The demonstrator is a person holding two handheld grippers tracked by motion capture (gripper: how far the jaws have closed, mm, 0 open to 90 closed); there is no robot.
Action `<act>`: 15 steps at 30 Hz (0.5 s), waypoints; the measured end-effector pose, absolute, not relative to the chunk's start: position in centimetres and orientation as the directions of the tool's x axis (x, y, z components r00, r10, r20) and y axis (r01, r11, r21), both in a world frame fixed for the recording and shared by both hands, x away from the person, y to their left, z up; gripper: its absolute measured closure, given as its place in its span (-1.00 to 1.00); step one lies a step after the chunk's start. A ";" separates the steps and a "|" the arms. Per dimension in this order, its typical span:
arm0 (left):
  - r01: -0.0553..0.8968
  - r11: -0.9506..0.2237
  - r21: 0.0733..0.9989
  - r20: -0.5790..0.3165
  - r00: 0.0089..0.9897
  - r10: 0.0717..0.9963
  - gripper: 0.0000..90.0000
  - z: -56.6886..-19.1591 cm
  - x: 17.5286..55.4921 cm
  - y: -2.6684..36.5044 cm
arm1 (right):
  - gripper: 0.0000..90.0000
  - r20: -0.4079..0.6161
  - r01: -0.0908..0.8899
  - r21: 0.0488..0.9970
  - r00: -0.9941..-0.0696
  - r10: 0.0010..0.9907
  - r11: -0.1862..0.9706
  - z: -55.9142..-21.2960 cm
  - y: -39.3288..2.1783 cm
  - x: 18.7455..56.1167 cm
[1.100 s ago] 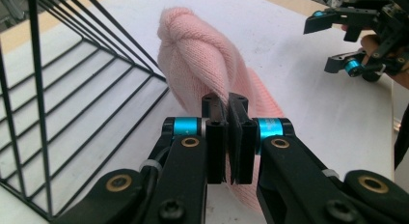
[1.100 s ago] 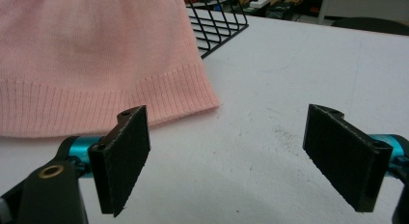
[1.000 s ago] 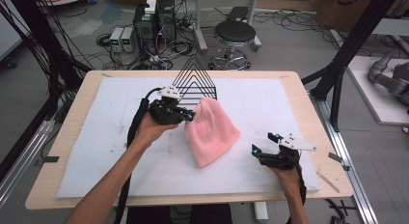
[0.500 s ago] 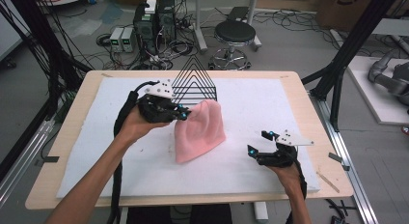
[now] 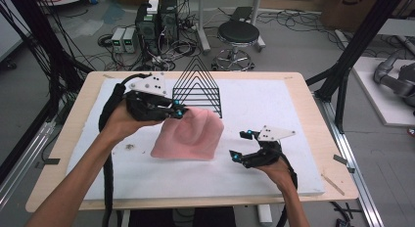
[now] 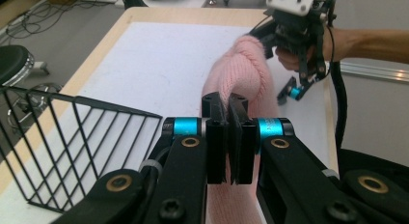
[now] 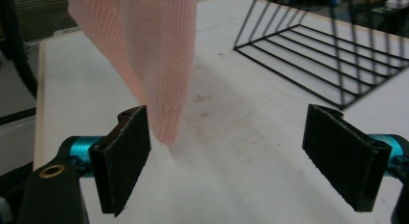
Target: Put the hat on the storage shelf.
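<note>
A pink knitted cloth (image 5: 188, 135) hangs over the white mat, lifted by one edge. My left gripper (image 5: 180, 111) is shut on that edge, and in the left gripper view the cloth (image 6: 243, 74) runs out from between the closed jaws of the left gripper (image 6: 227, 137). My right gripper (image 5: 241, 145) stands open to the right of the cloth, low over the mat. In the right gripper view a corner of the cloth (image 7: 154, 55) hangs just above its left jaw, with nothing between the pads of the right gripper (image 7: 231, 156).
A black wire rack (image 5: 197, 87) stands behind the cloth at the back of the white mat (image 5: 274, 104), close to my left gripper. The wooden table edge (image 5: 320, 124) runs around the mat. A stool (image 5: 237, 34) and electronics sit on the floor beyond.
My left gripper has carried the cloth's edge up and to the left, so the cloth is spread and tilted. My right gripper has shifted slightly toward the cloth.
</note>
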State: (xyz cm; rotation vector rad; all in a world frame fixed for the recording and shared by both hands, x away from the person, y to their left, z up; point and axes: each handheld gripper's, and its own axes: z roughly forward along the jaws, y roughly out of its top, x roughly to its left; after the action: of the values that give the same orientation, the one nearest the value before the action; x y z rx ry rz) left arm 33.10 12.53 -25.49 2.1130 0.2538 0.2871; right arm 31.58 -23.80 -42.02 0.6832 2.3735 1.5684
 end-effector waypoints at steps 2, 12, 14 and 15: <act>0.060 -0.521 0.851 0.110 0.951 0.290 0.92 -25.2 33.0 12.7 | -0.62 0.081 0.259 0.907 -0.881 0.466 0.333 -41.9 -22.9 31.7; 0.025 -0.516 0.856 0.146 0.947 0.287 0.92 -23.3 32.4 13.0 | -0.61 0.077 0.231 0.896 -0.922 0.379 0.381 -41.8 -19.2 32.0; 0.019 -0.517 0.856 0.151 0.946 0.286 0.92 -23.2 32.4 12.9 | -0.61 0.077 0.229 0.895 -0.925 0.371 0.383 -41.7 -18.9 32.1; 0.022 -0.516 0.857 0.149 0.946 0.287 0.92 -23.2 32.4 12.9 | -0.61 0.077 0.229 0.894 -0.925 0.372 0.384 -41.7 -18.9 32.2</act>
State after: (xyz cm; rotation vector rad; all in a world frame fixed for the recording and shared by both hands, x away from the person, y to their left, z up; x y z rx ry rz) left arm 32.37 12.89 -23.18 2.0937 0.2185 0.3341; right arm 32.18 -18.86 -41.68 0.5463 2.4971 1.5799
